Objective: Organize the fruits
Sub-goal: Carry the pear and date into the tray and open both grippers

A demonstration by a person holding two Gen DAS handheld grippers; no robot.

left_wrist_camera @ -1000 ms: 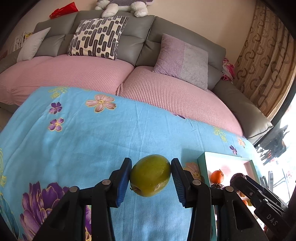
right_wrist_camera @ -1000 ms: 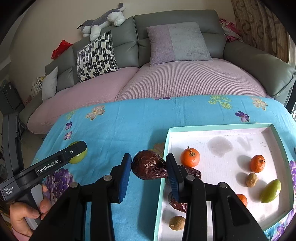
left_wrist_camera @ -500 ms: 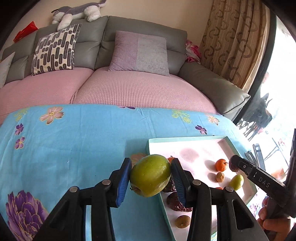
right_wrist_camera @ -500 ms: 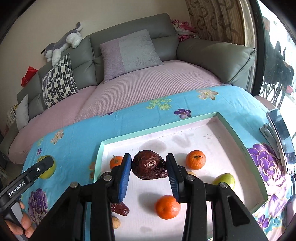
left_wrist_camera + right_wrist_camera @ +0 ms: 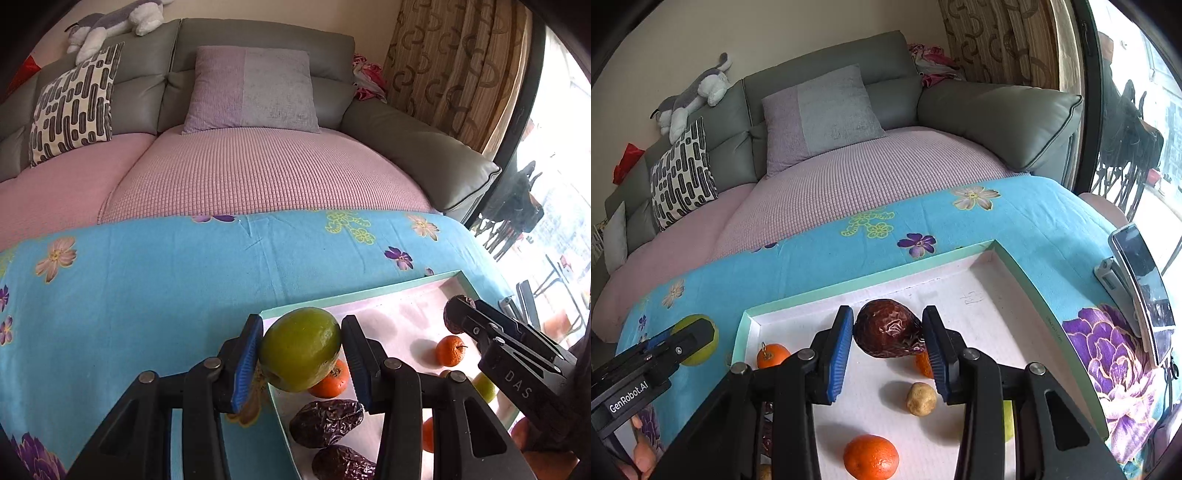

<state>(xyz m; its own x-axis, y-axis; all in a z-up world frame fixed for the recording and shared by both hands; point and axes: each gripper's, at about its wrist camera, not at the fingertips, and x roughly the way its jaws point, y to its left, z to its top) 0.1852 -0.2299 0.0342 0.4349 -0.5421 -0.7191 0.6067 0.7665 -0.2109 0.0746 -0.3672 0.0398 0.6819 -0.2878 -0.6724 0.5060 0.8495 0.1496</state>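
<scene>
My left tool (image 5: 302, 350) clamping a green fruit (image 5: 300, 349) above the tray's (image 5: 871, 278) left rim, my right tool (image 5: 887, 341) gripping a wrinkled brown date (image 5: 888, 328) over the tray's middle, tangerines (image 5: 870, 456) lying inside

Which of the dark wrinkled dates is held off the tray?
The date clamped in the right gripper; the other two lie on the tray.
</scene>
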